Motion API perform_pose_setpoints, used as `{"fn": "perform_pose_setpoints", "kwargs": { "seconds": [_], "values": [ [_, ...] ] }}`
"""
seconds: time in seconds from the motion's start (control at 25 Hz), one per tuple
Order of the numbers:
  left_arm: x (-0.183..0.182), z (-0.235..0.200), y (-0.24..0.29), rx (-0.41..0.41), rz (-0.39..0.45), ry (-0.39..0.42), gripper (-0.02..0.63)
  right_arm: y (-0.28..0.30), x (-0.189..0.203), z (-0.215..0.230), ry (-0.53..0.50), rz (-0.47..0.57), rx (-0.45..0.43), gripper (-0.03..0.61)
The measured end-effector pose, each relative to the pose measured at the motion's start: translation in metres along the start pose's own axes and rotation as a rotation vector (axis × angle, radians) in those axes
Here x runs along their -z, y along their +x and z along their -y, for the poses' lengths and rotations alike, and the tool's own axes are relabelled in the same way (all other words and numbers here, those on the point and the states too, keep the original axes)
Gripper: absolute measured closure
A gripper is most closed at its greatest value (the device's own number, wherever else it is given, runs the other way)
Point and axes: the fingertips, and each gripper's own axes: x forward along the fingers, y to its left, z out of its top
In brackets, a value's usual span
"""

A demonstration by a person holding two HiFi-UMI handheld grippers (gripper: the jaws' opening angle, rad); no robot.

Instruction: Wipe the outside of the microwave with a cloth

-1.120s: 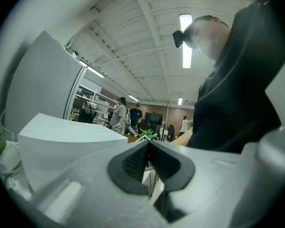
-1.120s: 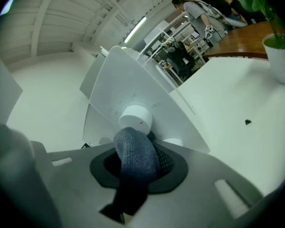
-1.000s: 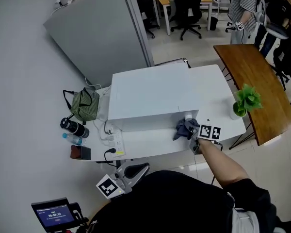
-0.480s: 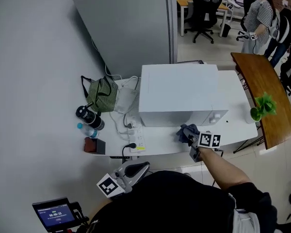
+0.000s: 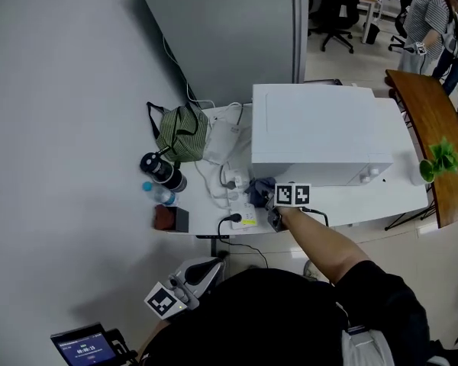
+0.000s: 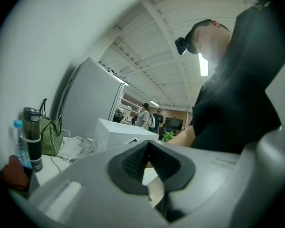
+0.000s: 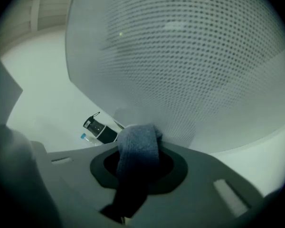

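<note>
The right gripper (image 7: pixel 138 167) was clenched on a blue cloth (image 7: pixel 137 144), which sat right against the perforated side wall of the microwave (image 7: pixel 194 56), at the box's eight o'clock corner in the head view. The left gripper (image 6: pixel 148 161) hung closed and empty at seven o'clock, by the person's body.

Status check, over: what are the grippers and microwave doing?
Right gripper shut on blue cloth, at microwave's perforated side wall. Left gripper shut, empty, held low. Power strip and cables crowd that side.
</note>
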Motion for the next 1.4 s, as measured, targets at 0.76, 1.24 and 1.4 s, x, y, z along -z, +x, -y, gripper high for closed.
{"fn": "perform_pose_setpoints", "kwargs": {
  "seconds": [0.76,1.24,1.4],
  "values": [
    [0.027,0.110,0.169,0.178,-0.076,0.052,0.611,-0.264,-0.044,0.232,0.135,0.181,0.266,0.502],
    [0.023,0.059,0.074,0.055,-0.039,-0.007,0.611,-0.087,0.021,0.069,0.004,-0.064,0.011,0.503],
    [0.022,0.024,0.013,-0.051,-0.032,-0.031,0.611,-0.016,0.035,0.047,0.006,-0.093,0.030,0.503]
  ]
}}
